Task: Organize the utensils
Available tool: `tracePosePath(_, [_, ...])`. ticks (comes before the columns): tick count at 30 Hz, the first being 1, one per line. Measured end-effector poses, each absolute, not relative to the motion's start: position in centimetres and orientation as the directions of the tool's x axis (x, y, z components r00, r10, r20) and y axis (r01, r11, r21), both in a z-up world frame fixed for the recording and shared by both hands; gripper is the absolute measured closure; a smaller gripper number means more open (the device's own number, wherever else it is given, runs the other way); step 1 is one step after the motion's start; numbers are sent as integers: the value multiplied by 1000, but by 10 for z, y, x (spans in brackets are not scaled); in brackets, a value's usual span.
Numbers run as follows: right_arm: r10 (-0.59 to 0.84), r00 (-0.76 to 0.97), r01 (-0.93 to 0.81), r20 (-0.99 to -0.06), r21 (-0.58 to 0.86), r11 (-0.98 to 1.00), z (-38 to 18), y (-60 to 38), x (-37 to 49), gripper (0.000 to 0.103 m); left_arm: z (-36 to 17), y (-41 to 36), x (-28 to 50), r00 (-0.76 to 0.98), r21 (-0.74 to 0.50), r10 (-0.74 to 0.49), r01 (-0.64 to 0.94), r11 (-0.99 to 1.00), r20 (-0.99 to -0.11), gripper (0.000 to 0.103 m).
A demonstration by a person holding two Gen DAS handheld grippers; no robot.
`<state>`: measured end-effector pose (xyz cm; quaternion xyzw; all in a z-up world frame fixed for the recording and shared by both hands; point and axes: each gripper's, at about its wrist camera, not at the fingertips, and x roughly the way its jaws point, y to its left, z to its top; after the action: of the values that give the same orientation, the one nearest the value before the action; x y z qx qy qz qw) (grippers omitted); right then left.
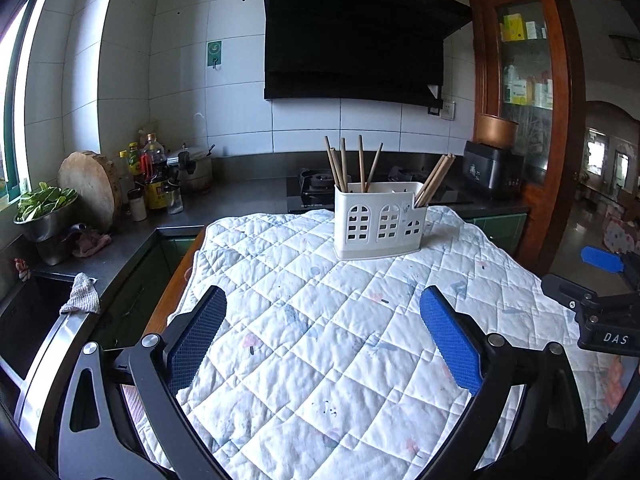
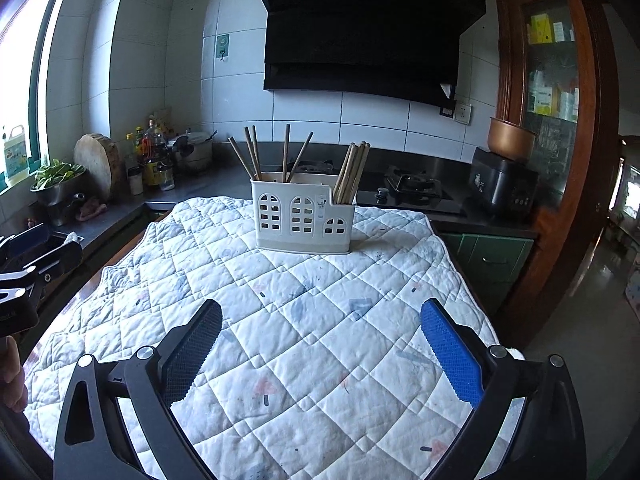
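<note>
Chopsticks (image 1: pixel 362 164) all sit upright in the white holder (image 1: pixel 378 220) at the far end of the quilt-covered worktop (image 1: pixel 320 340). Left hand-held gripper (image 1: pixel 322 340) and right hand-held gripper (image 2: pixel 320 350) both gape wide over bare quilt, holding nothing.

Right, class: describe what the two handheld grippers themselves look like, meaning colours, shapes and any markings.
The left gripper and the right gripper look alike: black angular linkage arms with silver pivot bolts, carrying two flat, round-tipped fingers faced with blue dimpled pads. In the left wrist view, the right gripper's black body bears white letters "DAS".
</note>
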<state>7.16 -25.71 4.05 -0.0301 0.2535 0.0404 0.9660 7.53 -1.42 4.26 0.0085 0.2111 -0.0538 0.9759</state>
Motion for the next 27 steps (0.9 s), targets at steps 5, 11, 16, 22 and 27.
tracePosePath(5, [79, 862, -99, -501, -14, 995, 34, -257, 66, 7, 31, -12, 70, 895, -6, -98, 106, 994, -436, 6])
tracePosePath(11, [86, 852, -107, -516, -11, 994, 27, -254, 63, 7, 22, -8, 68, 887, -5, -87, 95, 995, -454, 6])
tracePosePath(16, [87, 849, -110, -521, -13, 994, 24, -252, 63, 7, 20, -14, 67, 889, 28, -72, 95, 995, -452, 6])
tracePosePath(22, [85, 847, -109, -524, -16, 994, 22, -251, 65, 7, 16, -15, 70, 883, 29, -72, 97, 995, -464, 6])
tracePosePath(27, [88, 847, -111, -524, -12, 994, 22, -252, 65, 7, 16, -15, 69, 885, 32, -69, 95, 995, -461, 6])
